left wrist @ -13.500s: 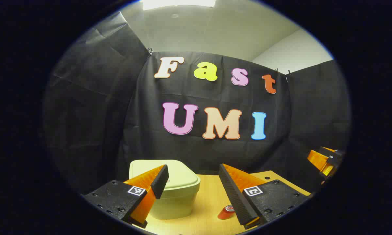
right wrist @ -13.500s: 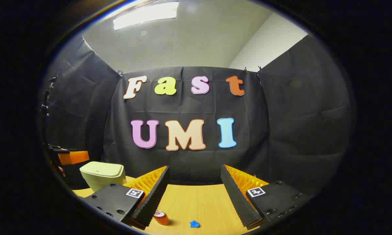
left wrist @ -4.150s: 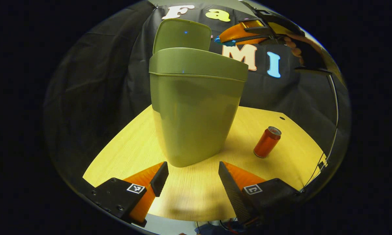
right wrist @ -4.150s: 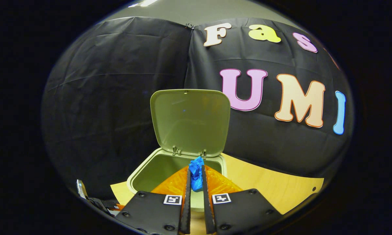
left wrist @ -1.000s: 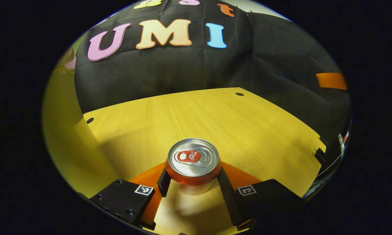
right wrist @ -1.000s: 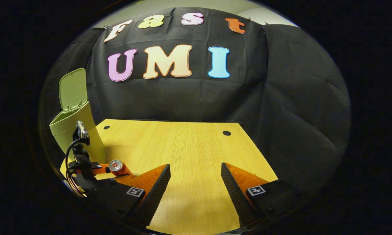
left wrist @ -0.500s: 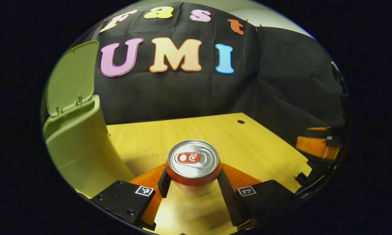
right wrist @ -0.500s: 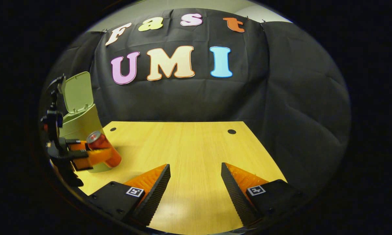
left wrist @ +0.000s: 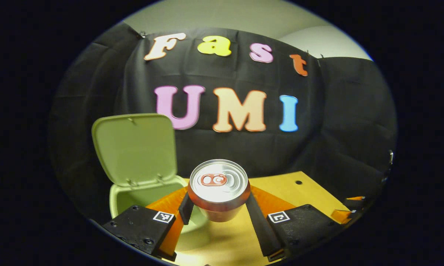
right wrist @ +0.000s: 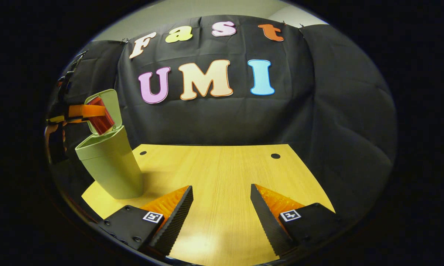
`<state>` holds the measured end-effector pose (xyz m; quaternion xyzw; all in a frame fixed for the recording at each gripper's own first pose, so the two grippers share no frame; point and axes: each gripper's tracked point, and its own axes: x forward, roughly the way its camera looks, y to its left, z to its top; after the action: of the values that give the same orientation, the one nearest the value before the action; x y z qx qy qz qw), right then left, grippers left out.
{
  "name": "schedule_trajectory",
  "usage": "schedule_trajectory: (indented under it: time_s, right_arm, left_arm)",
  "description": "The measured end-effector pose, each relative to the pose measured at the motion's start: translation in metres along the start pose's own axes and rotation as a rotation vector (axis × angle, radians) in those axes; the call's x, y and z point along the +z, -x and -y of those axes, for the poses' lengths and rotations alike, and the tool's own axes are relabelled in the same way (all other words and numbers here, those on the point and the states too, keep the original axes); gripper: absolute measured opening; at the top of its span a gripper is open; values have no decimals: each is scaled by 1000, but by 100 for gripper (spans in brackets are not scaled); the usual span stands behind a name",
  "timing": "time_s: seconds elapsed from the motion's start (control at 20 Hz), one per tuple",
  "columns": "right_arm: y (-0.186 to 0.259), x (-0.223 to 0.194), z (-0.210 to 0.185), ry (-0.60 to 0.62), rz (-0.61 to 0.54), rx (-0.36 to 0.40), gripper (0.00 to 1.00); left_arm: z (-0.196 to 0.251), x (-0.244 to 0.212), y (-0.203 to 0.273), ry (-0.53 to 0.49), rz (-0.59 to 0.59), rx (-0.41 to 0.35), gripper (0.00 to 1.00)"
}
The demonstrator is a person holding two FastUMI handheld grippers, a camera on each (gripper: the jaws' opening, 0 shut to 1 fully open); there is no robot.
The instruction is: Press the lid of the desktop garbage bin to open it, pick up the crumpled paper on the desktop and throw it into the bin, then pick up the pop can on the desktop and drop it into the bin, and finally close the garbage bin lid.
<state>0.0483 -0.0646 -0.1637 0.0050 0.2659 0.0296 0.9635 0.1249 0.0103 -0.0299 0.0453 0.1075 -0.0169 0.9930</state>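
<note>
We have the bin [left wrist: 120,197] on the left with its lid [left wrist: 135,147] standing open, and our left tool [left wrist: 218,207] clamps the pop can [left wrist: 218,184] on both sides, held up off the worktop [left wrist: 299,190] just beside the bin's mouth. Over on the right, our right tool [right wrist: 221,207] hangs above the worktop, jaws spread wide, holding nothing.
</note>
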Motion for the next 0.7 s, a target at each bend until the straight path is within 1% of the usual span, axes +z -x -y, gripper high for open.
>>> schedule_trajectory:
  time_s: [0.1, 0.25, 0.3, 0.35, 0.45, 0.55, 0.7]
  right_arm:
    - [5, -5, 4, -9, 1, -1, 99]
    - [14, -18, 13, -11, -14, -18, 99]
    - [17, -22, 15, -13, -17, -26, 98]
    - [20, -27, 16, -15, -24, -30, 98]
    - [24, -39, 18, -15, -54, -42, 98]
    - [27, -47, 18, -6, -73, -53, 98]
    - [32, -45, 16, -7, -71, -52, 98]
  left_arm:
    - [-39, 2, 3, -6, 17, 78, 77]
    - [-87, -28, 4, -15, -30, 170, 77]
    - [-96, -39, 5, -10, -55, 186, 75]
    - [-103, -48, 6, 0, -72, 195, 77]
    - [-115, -60, 9, 27, -94, 217, 77]
    - [-122, -63, 10, 49, -89, 234, 78]
    - [-123, -58, 14, 40, -77, 235, 82]
